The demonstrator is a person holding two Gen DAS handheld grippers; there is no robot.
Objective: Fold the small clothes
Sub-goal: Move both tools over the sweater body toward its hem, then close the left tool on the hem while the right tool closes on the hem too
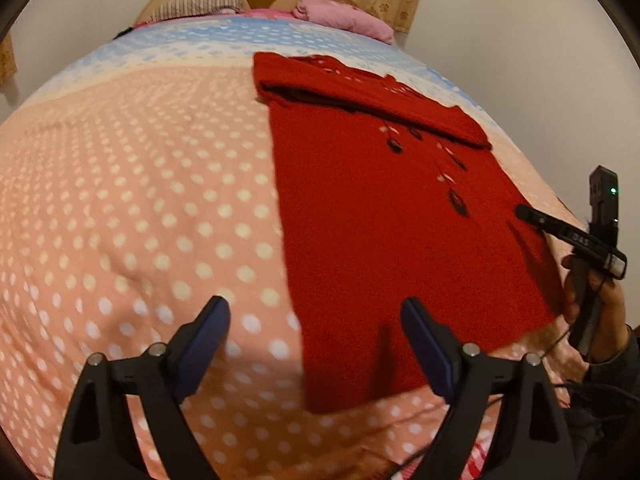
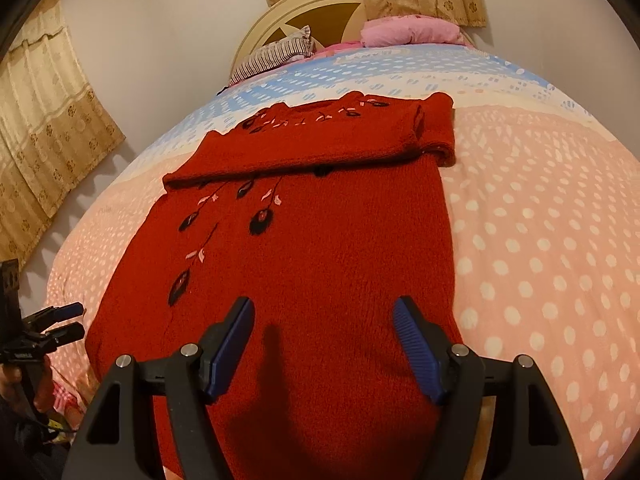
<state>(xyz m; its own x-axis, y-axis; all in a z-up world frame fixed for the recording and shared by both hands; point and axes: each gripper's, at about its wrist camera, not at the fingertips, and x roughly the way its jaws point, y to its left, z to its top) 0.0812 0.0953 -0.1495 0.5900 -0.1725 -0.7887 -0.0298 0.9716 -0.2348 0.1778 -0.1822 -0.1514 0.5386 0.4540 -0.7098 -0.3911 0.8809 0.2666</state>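
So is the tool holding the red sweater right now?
No, the right tool hangs open above the red sweater, which lies flat on the bed.

Fuzzy matt knit sweater [image 2: 320,264]; soft cloth bedspread [image 2: 540,220], seemingly fleecy; ribbed, perhaps rubber, tongs [image 2: 324,316] pads.

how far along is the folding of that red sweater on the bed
Partly done. The red sweater lies flat on the dotted bedspread with its sleeves already folded across the chest. Nothing is in hand right now: the right gripper hovers open over the hem, and the left gripper is open at the sweater's near corner. Still left: gripping the hem and folding the body up toward the collar.
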